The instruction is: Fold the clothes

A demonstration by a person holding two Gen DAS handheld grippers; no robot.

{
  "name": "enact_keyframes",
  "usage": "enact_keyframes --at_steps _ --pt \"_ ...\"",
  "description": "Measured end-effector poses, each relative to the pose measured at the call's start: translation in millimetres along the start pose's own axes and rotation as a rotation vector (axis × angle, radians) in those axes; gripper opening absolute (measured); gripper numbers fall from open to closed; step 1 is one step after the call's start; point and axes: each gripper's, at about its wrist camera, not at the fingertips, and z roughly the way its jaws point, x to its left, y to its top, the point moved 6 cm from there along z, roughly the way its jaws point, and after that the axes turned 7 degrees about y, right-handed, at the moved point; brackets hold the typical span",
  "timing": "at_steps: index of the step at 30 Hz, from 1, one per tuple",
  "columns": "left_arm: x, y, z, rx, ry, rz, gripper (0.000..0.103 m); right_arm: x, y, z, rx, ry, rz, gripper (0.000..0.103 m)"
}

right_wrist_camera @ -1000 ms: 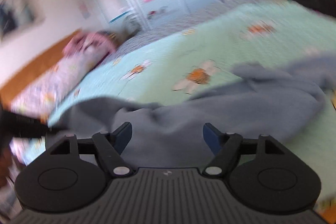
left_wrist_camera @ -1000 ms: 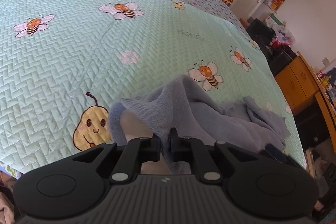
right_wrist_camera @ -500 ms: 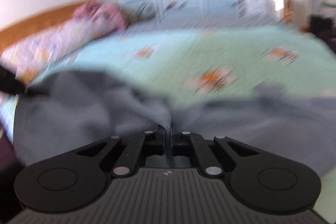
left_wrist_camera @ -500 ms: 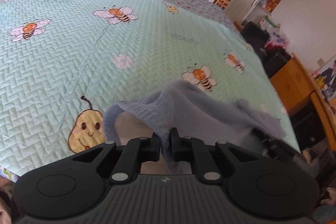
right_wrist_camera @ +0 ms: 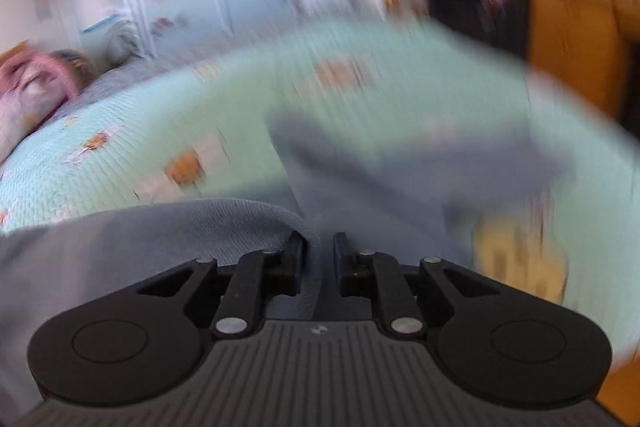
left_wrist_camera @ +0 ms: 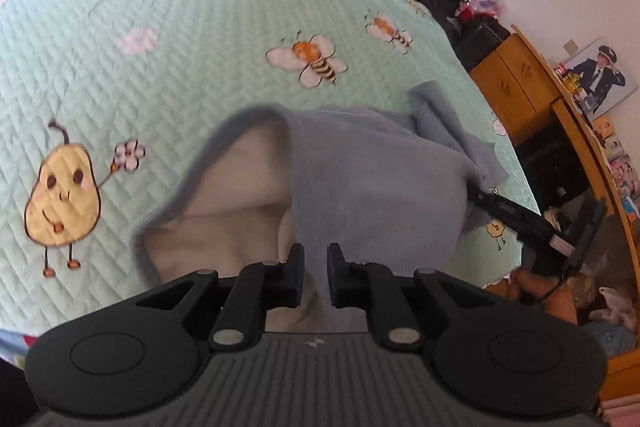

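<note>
Holding a grey-blue garment (left_wrist_camera: 372, 171) by two points, near the front edge of the bed (left_wrist_camera: 168, 27), toward its right front corner. Left gripper (left_wrist_camera: 316, 277) nearly closed, a thin fold of the cloth pinched between the pads, pale lining (left_wrist_camera: 240, 187) of the garment showing beside it at an open hem or neck. Right gripper (right_wrist_camera: 320, 267) with jaws narrow and easing apart, a rolled edge of the same garment (right_wrist_camera: 248, 227) running between them; whether the pads press on the cloth there, cannot tell, the right wrist view being badly smeared. Seen from the left wrist view, the right gripper (left_wrist_camera: 520, 215) at the garment's far side, a hand (left_wrist_camera: 548, 299) behind it off the bed's right edge.

Judged as the spreading step: garment bunched and partly lifted, a loose end (left_wrist_camera: 448, 123) crumpled further in from the front edge, no neat crease anywhere yet. Folding proper not yet begun.

Next move likely calls for drawing the two held points apart along the front edge until the cloth goes taut, then laying it flat on the green quilt (right_wrist_camera: 140, 131) with lining down. Calls too for a sure hold on the right side first, since a slack pinch would drop that edge. Worth watching the crumpled far end, apt to stay tucked under.
</note>
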Motion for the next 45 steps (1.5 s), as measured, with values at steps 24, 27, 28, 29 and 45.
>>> enact_keyframes --at_steps 24,27,28,29,45 --pt "21 6 -20 -0.075 0.138 -0.005 0.035 152 -76 -16 0.181 0.328 -0.376 0.062" --pt "21 7 -15 -0.077 0.158 0.029 0.039 119 -73 -18 0.185 0.276 -0.308 0.06" --pt "20 8 -12 -0.074 0.162 0.039 0.039 108 -71 -19 0.19 0.267 -0.279 0.06" --pt "18 8 -8 -0.076 0.168 0.055 0.039 101 -70 -19 0.191 0.267 -0.25 0.06" --pt "-20 3 29 -0.227 0.46 0.539 0.042 92 -75 -31 0.177 0.29 -0.128 0.075"
